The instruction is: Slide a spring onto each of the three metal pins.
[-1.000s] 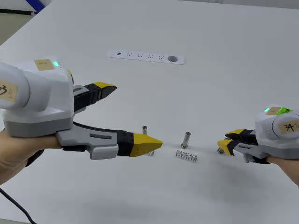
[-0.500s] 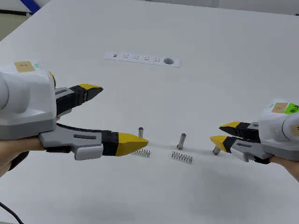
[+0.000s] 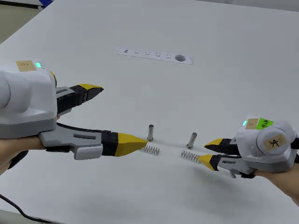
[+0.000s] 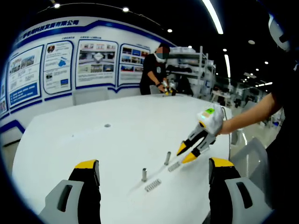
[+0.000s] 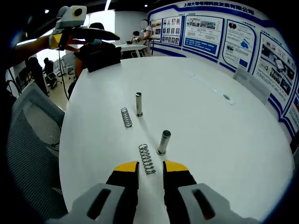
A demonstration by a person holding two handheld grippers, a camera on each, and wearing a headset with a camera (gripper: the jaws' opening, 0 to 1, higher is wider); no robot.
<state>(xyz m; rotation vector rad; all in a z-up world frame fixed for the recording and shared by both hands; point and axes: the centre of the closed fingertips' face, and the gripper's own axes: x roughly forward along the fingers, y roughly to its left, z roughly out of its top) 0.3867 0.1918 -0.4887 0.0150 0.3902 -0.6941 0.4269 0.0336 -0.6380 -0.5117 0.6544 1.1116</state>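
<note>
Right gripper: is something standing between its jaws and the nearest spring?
Nothing visible does. The spring lies on bare table directly ahead of the open right gripper. The nearest pin stands beside the spring, to one side of the path.

The left tool [image 3: 122, 115] is held level with its jaws spread wide, while the right tool [image 3: 209, 150] points toward it, jaws parted only narrowly.
</note>
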